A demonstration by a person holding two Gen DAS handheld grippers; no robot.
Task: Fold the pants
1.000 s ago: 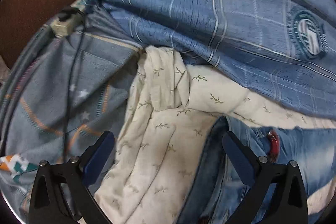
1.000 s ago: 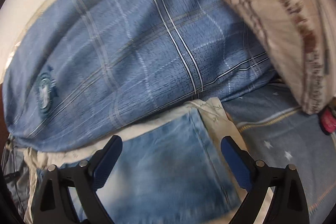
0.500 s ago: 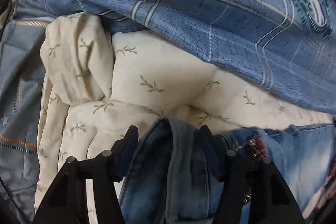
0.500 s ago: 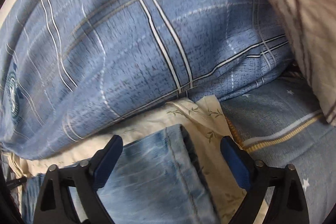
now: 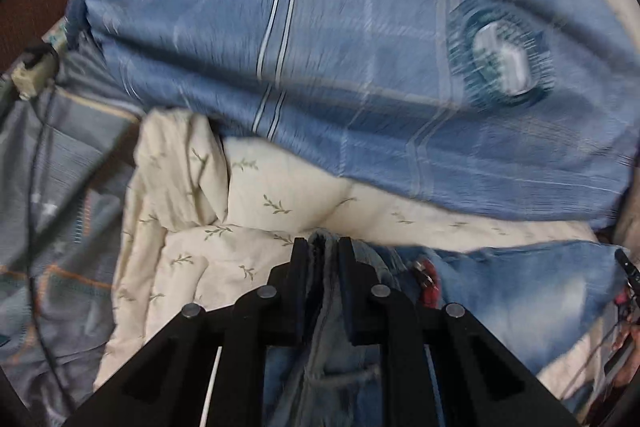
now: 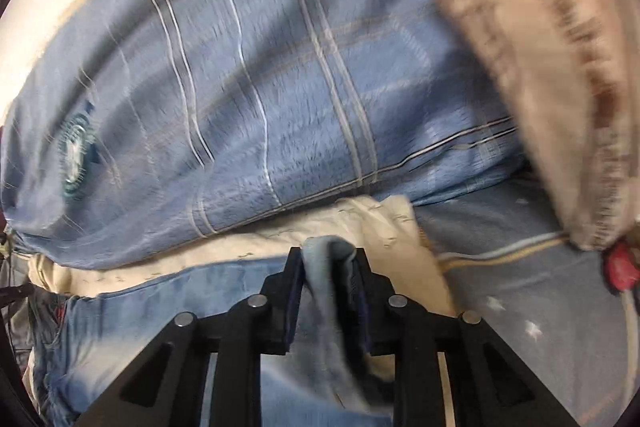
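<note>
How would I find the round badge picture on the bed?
Look for the big blue checked pillow lying behind the cream leafy quilt and the jeans. The badge is printed on the pillow's right part in the left camera's view. It is the only round teal-and-white mark among straight stripes.
</note>
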